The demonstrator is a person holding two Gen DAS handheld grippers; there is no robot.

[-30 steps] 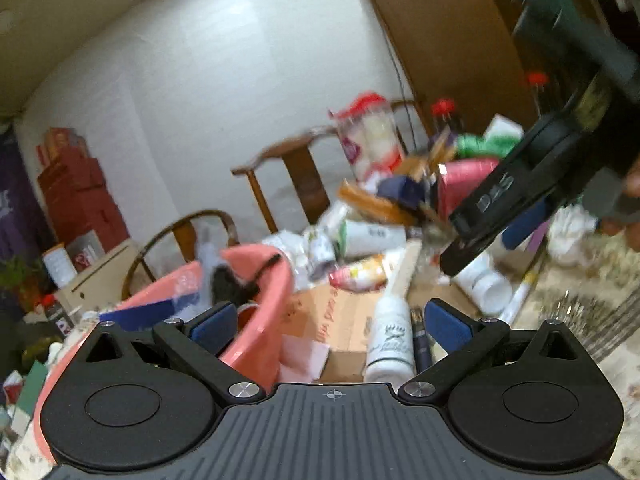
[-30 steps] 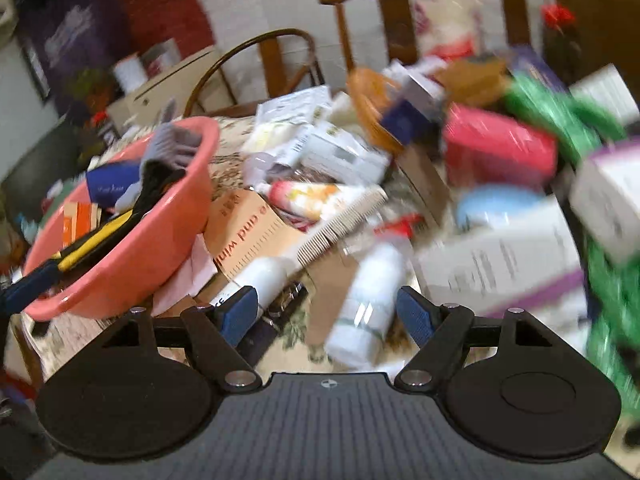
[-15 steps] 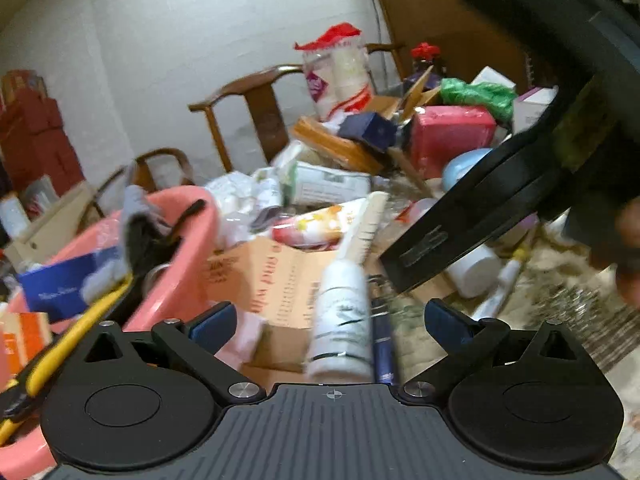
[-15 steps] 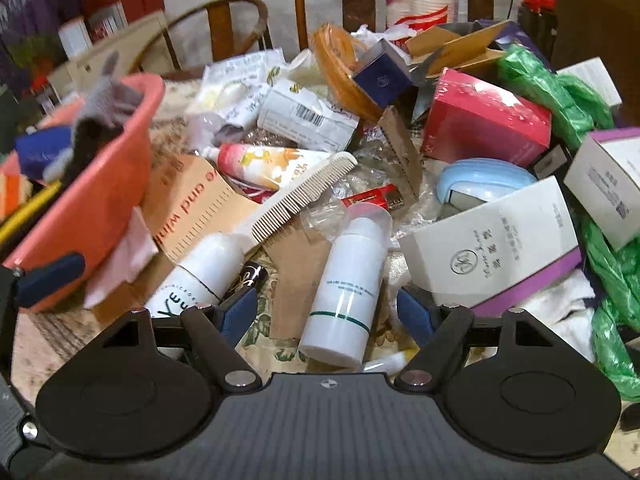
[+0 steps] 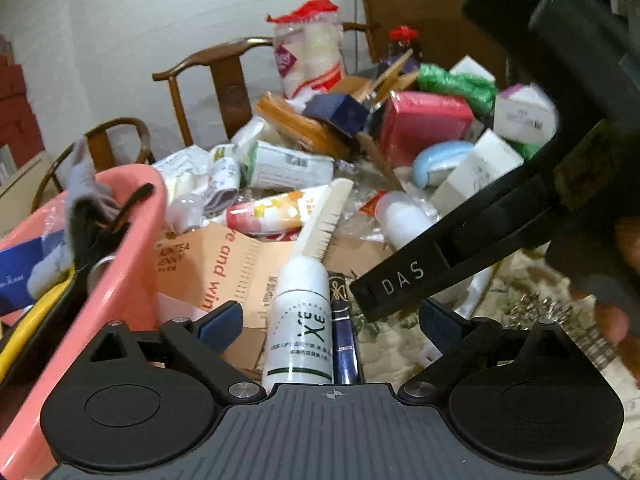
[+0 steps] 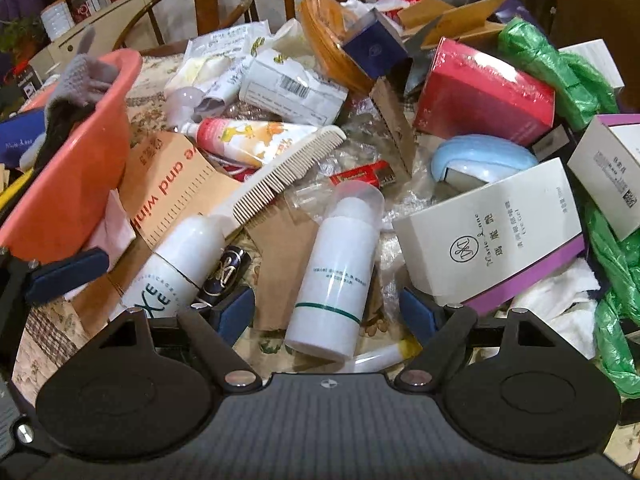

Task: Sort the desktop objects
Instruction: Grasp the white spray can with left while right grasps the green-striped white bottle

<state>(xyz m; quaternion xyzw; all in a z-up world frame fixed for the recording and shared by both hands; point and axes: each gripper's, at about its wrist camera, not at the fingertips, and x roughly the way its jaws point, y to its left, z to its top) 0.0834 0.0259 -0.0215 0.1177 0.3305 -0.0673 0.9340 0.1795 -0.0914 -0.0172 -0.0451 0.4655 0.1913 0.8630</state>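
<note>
Right in front of you, your right gripper [image 6: 326,314] hangs spread wide over the clear-capped white pump bottle [image 6: 338,272], which lies at lower centre of the right wrist view. The bottle sits between the blue pads, and neither pad touches it. Your left gripper [image 5: 330,322] is just as wide and empty, framing the white bottle with green lettering [image 5: 302,328] at lower centre of the left wrist view, with a dark blue tube [image 5: 344,344] lying tight against its right side.

Pick one bottle, I'd say. Come down square so both pads meet the round body past the cap; a smooth cylinder will likely roll if you pinch off-centre. Keep that tube out of the left grip.

Mid-frame, the cream comb [image 6: 288,176] leans on the left bottle's top, so lift slowly. At far left waits the pink basin [image 6: 76,184], probably the drop-off, already holding odds and ends.
</note>
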